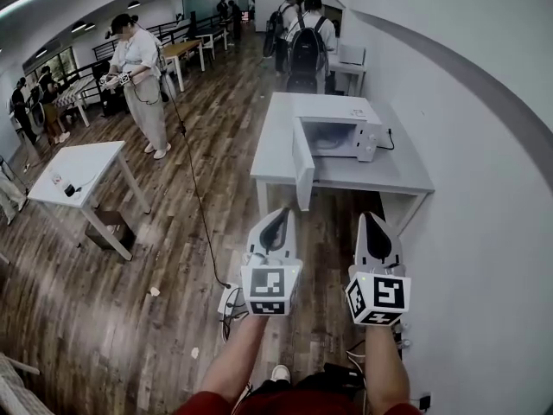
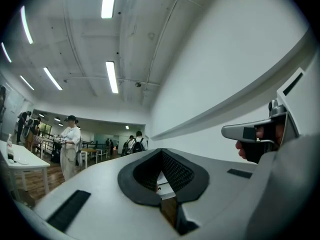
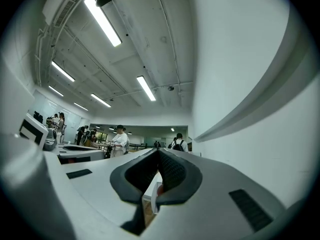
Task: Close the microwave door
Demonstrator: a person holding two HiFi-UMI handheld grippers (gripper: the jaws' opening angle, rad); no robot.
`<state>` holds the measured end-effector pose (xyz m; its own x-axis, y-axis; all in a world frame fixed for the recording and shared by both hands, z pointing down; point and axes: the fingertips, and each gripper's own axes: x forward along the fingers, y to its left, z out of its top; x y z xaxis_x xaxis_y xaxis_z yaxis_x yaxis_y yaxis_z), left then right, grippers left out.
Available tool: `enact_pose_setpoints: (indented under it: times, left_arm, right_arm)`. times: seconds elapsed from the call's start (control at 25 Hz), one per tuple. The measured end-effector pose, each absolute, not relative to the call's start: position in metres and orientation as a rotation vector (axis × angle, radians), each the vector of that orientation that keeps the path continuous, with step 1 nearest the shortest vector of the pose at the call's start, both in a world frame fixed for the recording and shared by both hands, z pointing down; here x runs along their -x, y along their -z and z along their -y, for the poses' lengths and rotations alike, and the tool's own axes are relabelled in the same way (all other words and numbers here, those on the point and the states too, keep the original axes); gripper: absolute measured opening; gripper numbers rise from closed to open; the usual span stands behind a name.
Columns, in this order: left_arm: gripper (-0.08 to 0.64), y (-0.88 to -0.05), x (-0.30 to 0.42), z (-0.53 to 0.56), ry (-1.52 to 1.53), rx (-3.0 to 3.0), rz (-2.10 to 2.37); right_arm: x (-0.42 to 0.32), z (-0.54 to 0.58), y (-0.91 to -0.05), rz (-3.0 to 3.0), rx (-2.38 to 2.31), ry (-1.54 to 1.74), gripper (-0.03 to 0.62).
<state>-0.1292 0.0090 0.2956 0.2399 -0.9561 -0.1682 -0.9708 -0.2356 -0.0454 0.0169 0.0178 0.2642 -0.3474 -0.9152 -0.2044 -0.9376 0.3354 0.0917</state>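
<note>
Microwave door (image 1: 302, 167) looks light, stiff and free-swinging, so I'd push its outer edge; left tongs (image 1: 280, 216) and right tongs (image 1: 371, 220) are closed, empty.

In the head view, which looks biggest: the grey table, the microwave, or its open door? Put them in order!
1. grey table
2. microwave
3. microwave door, which is open and seen nearly edge-on, so it shows only as a narrow strip.
</note>
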Motion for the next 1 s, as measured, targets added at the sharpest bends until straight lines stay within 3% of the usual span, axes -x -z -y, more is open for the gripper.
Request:
enact_pose_setpoints:
  times: [0.44,1.0]
  left_arm:
    - [0.026,-0.311,0.129,0.068,-0.110,2.367,-1.837]
    - [0.026,-0.289,0.066,0.219,-0.091,2.320,-1.857]
  right_arm:
    - [-0.013,0.058,-0.282,-2.466,1.709,-0.256,0.026]
    - [-0.076,0.216,-0.263,-2.457,1.631,-0.244,0.026]
